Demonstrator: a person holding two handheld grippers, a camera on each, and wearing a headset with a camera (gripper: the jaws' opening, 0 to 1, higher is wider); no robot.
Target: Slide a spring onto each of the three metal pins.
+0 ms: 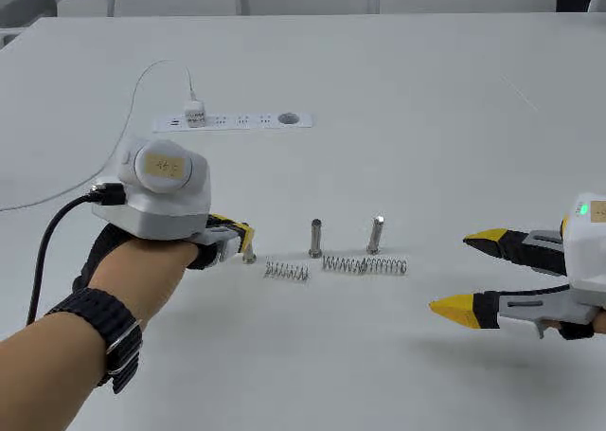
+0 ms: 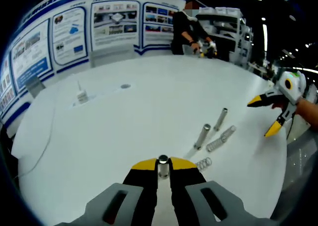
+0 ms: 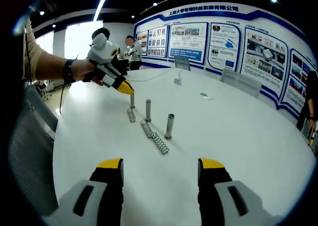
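Note:
Three short metal pins stand in a row on the white table. My left gripper (image 1: 242,241) (image 2: 163,161) is shut on the left pin (image 1: 249,255) (image 2: 163,171), which stands upright between its yellow tips. The middle pin (image 1: 315,239) (image 2: 202,136) and the right pin (image 1: 376,234) (image 2: 220,118) stand free. Just in front of the pins lie three springs: a short one (image 1: 286,271) (image 3: 131,114) and two end to end (image 1: 343,263) (image 1: 386,265). My right gripper (image 1: 471,272) (image 3: 160,165) is open, off to the right of the springs, with nothing between its jaws.
A white power strip (image 1: 232,120) with a plug and a thin cable lies behind the pins. A black cable (image 1: 52,237) trails from the left gripper. A person (image 2: 191,27) stands beyond the table's far end.

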